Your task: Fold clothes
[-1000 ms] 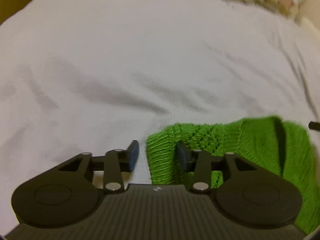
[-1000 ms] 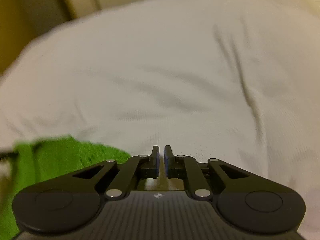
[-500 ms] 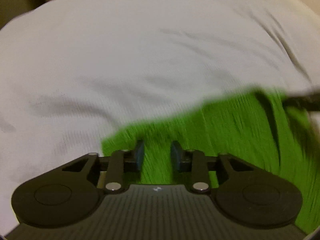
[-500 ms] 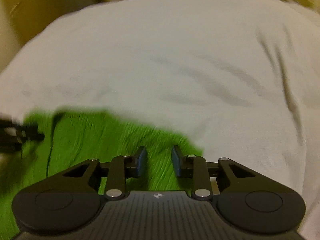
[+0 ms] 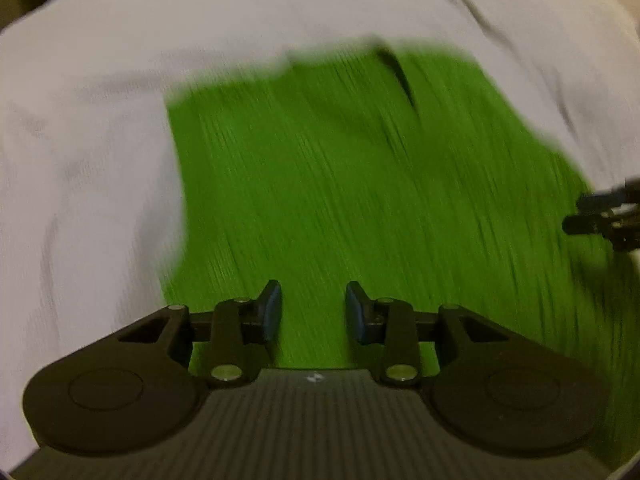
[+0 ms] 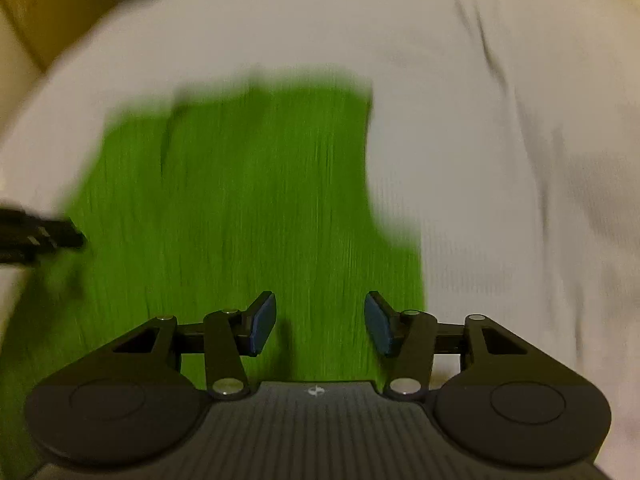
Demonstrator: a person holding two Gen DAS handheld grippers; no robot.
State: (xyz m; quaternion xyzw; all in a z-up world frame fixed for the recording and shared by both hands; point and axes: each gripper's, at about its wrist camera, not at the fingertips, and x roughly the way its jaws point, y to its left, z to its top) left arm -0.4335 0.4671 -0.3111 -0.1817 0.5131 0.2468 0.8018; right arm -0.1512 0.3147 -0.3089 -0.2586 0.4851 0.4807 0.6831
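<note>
So the green knit garment is being seen spread out flat on the white bedsheet, and everything else is being placed relative to it. Both views are being smeared by motion blur, so the knit texture is only being picked up as streaks.

The left gripper is being held over the near edge of the garment, toward its left side, with the jaws being kept apart and nothing being gripped between the blue pads. Whether the cloth is being touched can't be told from here.

The right gripper is being held over the garment's near edge too, closer to its right side, jaws being kept wide with only green fabric being seen through the gap. Its tip is also being caught at the right edge of the left view, hovering at the garment's right border.

A dark crease is being shown near the garment's far edge.
</note>
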